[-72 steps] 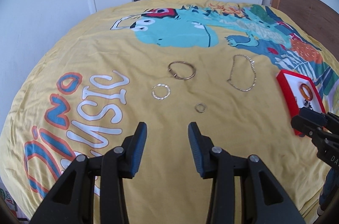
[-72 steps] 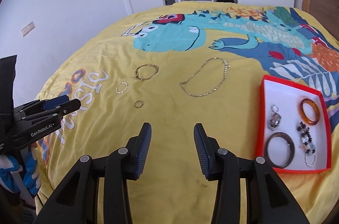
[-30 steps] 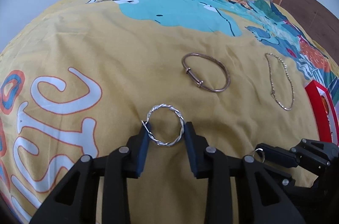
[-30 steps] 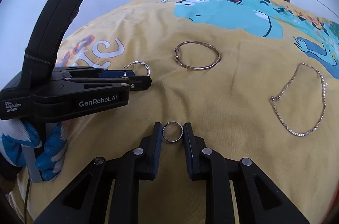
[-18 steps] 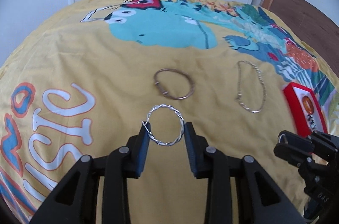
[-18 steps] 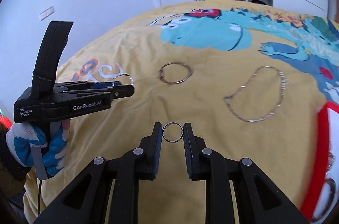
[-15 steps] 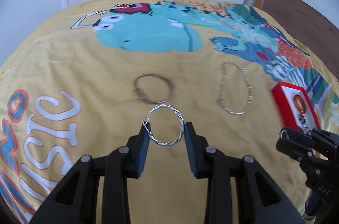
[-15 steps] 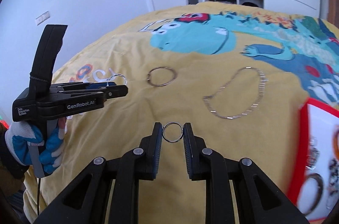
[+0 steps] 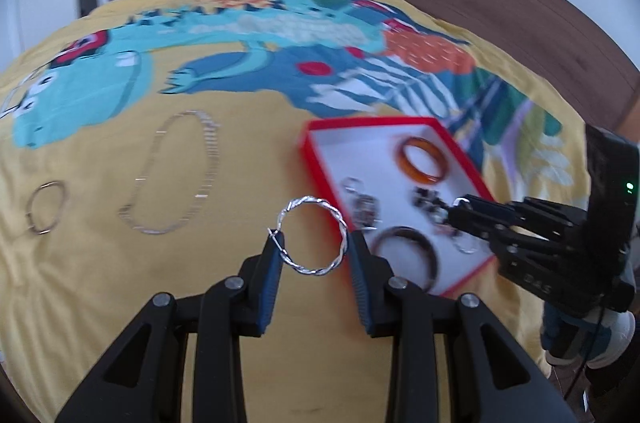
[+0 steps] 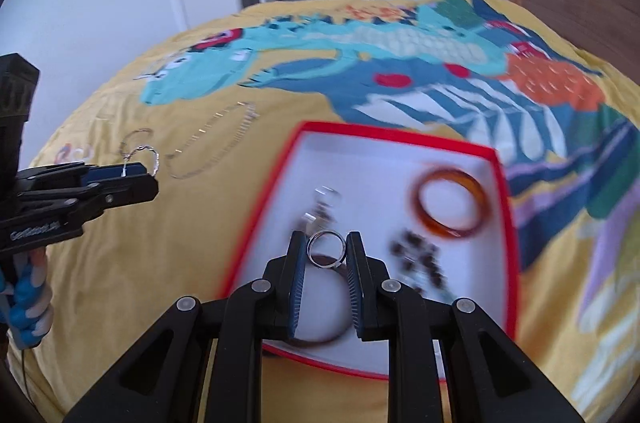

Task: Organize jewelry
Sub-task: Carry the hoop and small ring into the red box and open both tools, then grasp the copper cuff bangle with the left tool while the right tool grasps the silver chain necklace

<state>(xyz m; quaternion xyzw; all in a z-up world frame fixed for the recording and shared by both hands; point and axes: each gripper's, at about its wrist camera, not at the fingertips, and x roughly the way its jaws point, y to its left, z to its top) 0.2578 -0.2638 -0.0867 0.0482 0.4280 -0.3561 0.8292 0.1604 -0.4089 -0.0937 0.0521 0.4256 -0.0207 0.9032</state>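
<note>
Left wrist view: left gripper (image 9: pixel 312 251) jaws pinching twisted silver hoop (image 9: pixel 313 236), just left of red tray (image 9: pixel 460 147); chain (image 9: pixel 176 179) farther left on bed.

Right wrist view: right gripper (image 10: pixel 326 253) jaws clamped on small ring (image 10: pixel 326 249), above red tray (image 10: pixel 400 137).

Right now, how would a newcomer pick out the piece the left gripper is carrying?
Start at the red-rimmed white tray on the yellow dinosaur bedspread; just to its left, above the cover, the left gripper pinches a twisted silver wire hoop. Unlike the plain small silver ring in the right gripper, it is larger and rope-twisted.
</note>
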